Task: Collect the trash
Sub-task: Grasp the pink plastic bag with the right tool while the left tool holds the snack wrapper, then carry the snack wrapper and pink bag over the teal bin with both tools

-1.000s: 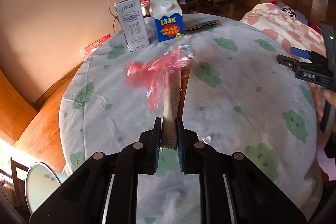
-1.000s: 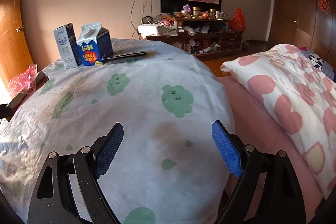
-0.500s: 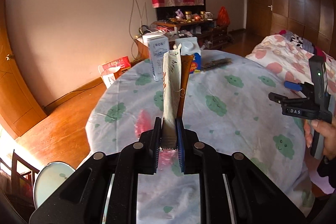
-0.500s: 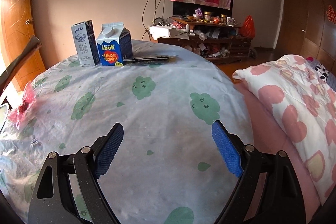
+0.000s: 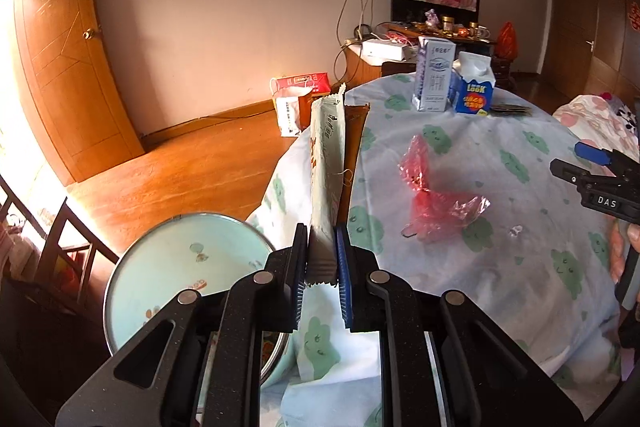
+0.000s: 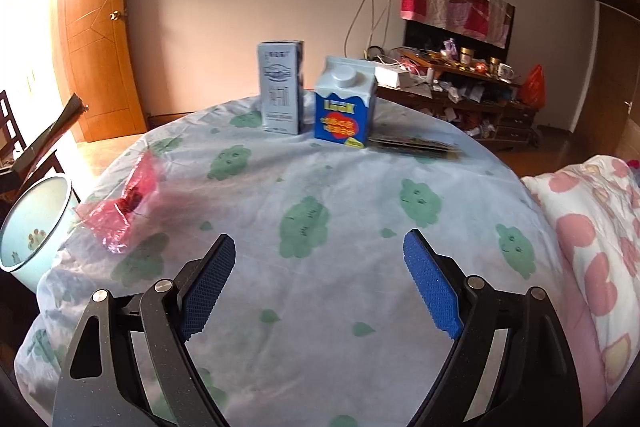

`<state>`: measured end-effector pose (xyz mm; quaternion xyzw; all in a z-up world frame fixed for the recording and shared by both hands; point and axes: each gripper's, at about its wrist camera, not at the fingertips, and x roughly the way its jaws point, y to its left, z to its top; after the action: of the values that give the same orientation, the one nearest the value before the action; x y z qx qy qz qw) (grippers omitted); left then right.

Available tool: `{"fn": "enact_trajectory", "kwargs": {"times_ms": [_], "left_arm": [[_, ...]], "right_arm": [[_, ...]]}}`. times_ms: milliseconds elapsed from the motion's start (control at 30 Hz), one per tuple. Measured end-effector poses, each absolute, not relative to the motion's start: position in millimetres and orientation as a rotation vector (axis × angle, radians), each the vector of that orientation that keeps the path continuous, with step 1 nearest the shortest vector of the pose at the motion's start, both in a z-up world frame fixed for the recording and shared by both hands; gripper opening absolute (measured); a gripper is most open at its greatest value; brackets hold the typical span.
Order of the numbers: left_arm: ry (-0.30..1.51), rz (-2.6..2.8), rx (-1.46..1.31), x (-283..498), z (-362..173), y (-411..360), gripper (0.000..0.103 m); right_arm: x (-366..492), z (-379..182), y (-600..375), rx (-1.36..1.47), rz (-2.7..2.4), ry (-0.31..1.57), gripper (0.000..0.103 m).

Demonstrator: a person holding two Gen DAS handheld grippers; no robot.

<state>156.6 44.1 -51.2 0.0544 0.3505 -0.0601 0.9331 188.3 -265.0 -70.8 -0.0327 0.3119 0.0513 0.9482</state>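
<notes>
1. The left gripper (image 5: 322, 263) pinches a pale green snack wrapper (image 5: 326, 167) between its blue-padded fingers (image 5: 344, 275); a brown wrapper (image 5: 354, 147) stands just behind it, touching. Both stick up along the fingers, their tops jagged and torn open.
2. The held wrappers hang past the table's (image 5: 520, 267) left edge, above and just beside a pale blue enamel bin (image 5: 160, 267) with a metal rim that sits on the floor.
3. A crumpled red cellophane scrap (image 5: 436, 203) lies on the cloud-print tablecloth (image 6: 360, 227), near the edge closest to the bin.
4. At the far side of the table stand a tall grey-blue milk carton (image 6: 280, 91) and a squat blue carton (image 6: 346, 103) with a round cap, close together; flat dark packets (image 6: 416, 145) lie just right of them.
5. The right gripper (image 6: 320, 283) hovers over the table, its fingers (image 6: 430, 287) spread wide with nothing between them.
6. A pink-flowered quilt (image 6: 592, 227) covers the bed at right.
</notes>
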Motion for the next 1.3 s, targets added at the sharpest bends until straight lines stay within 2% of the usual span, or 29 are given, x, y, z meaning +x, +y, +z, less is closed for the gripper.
{"fn": "enact_trajectory", "kwargs": {"times_ms": [467, 567, 800, 900, 967, 1033, 1167, 1300], "left_arm": [[0.743, -0.034, 0.014, 145.4, -80.4, 88.3, 0.014], [0.748, -0.039, 0.004, 142.3, -84.2, 92.9, 0.014], [0.749, -0.05, -0.005, 141.8, -86.5, 91.6, 0.014], [0.754, -0.049, -0.009, 141.9, -87.9, 92.8, 0.014], [0.755, -0.05, -0.011, 141.5, -87.8, 93.3, 0.014], [0.754, -0.052, -0.01, 141.6, -87.6, 93.1, 0.014], [0.75, -0.05, -0.013, 140.4, -85.7, 93.5, 0.014], [0.749, -0.047, -0.017, 138.5, -84.3, 95.9, 0.014]], "right_arm": [[215.0, -81.6, -163.8, -0.112, 0.246, 0.709, 0.083], [218.2, -85.5, -154.4, -0.115, 0.27, 0.739, 0.074], [225.2, -94.7, -139.4, -0.127, 0.303, 0.783, 0.065], [228.7, -96.4, -139.0, -0.123, 0.333, 0.809, 0.056], [231.4, -99.1, -138.2, -0.114, 0.361, 0.833, 0.028], [229.3, -98.3, -136.4, -0.122, 0.367, 0.823, 0.013], [222.0, -95.2, -131.7, -0.147, 0.367, 0.787, 0.007], [217.2, -93.4, -127.9, -0.169, 0.371, 0.768, 0.006]]}}
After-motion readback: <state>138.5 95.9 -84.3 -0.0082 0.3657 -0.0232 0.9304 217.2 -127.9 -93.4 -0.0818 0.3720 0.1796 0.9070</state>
